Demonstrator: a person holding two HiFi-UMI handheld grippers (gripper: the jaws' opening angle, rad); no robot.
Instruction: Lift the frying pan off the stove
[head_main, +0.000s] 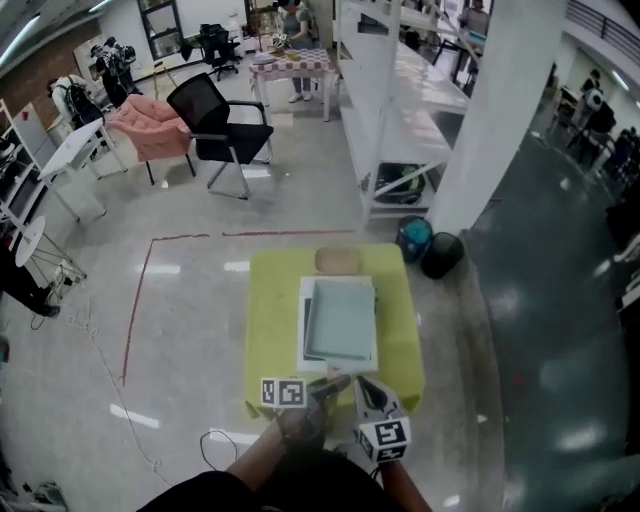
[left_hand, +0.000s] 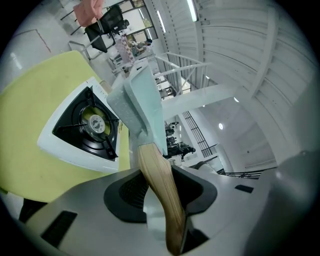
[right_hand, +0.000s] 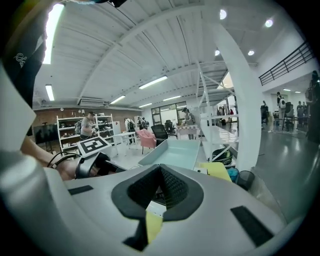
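Note:
A pale green square frying pan (head_main: 340, 318) hangs over the white stove (head_main: 304, 330) on the yellow table (head_main: 268, 330). My left gripper (head_main: 327, 384) is shut on the pan's wooden handle (left_hand: 157, 185). In the left gripper view the pan (left_hand: 142, 107) is raised and tilted, clear of the black burner (left_hand: 95, 122). My right gripper (head_main: 368, 392) is beside the left one at the table's near edge. Its jaws (right_hand: 159, 187) are shut with nothing between them. The pan (right_hand: 175, 152) shows ahead of them.
A flat brown round thing (head_main: 337, 261) lies at the table's far edge. A dark bin (head_main: 440, 253) and a white pillar (head_main: 490, 120) stand to the far right, white shelving (head_main: 390, 120) behind, and a black office chair (head_main: 220, 125) at the far left.

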